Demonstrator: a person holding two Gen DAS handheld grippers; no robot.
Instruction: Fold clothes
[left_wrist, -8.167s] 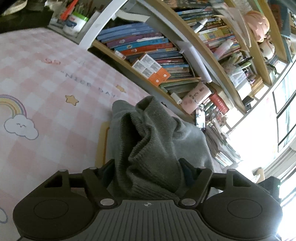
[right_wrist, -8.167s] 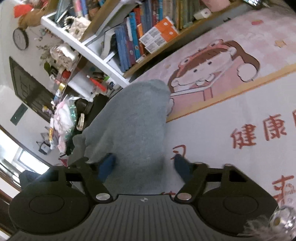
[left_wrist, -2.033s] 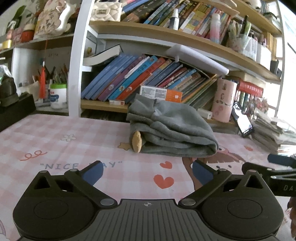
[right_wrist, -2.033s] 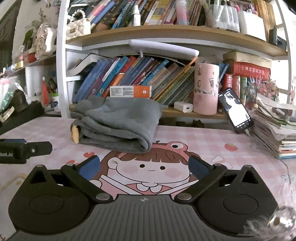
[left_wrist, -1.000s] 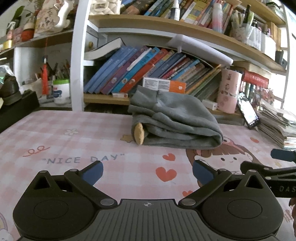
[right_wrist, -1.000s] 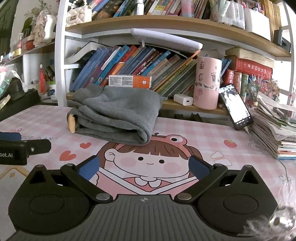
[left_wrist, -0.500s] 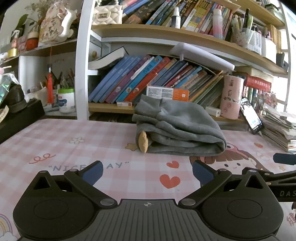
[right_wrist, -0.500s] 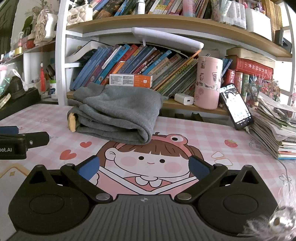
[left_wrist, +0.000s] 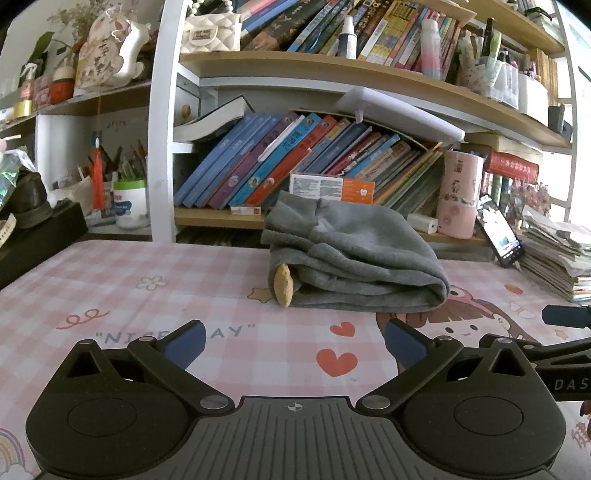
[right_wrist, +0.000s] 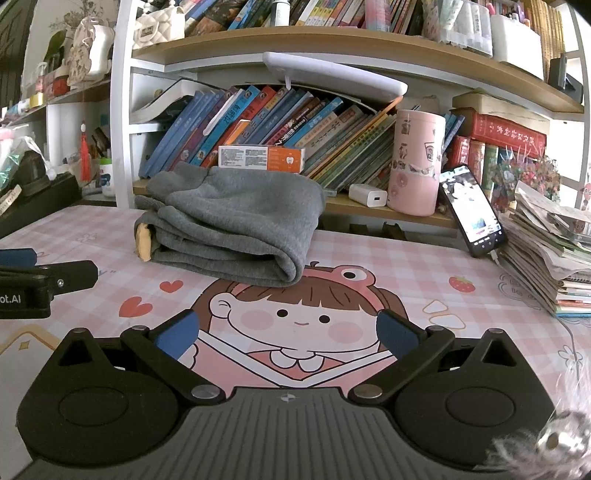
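Observation:
A grey garment (left_wrist: 354, 258) lies folded in a thick bundle on the pink checked mat (left_wrist: 155, 295), close to the bookshelf, with a tan patch at its left end. It also shows in the right wrist view (right_wrist: 236, 229). My left gripper (left_wrist: 293, 341) is open and empty, held back from the bundle over the mat. My right gripper (right_wrist: 284, 334) is open and empty, over the cartoon girl print, also back from the bundle. Each gripper shows at the edge of the other's view.
A bookshelf (left_wrist: 295, 166) full of leaning books stands behind the garment. A pink cup (right_wrist: 415, 162), a white charger (right_wrist: 367, 195) and a propped phone (right_wrist: 471, 210) stand at the right. A stack of papers (right_wrist: 546, 254) lies at the far right. A black box (left_wrist: 33, 236) is at the left.
Both grippers let go of the garment, which now lies folded by the shelf. In the last second both views shifted only slightly; the grippers stay open and back from the bundle.

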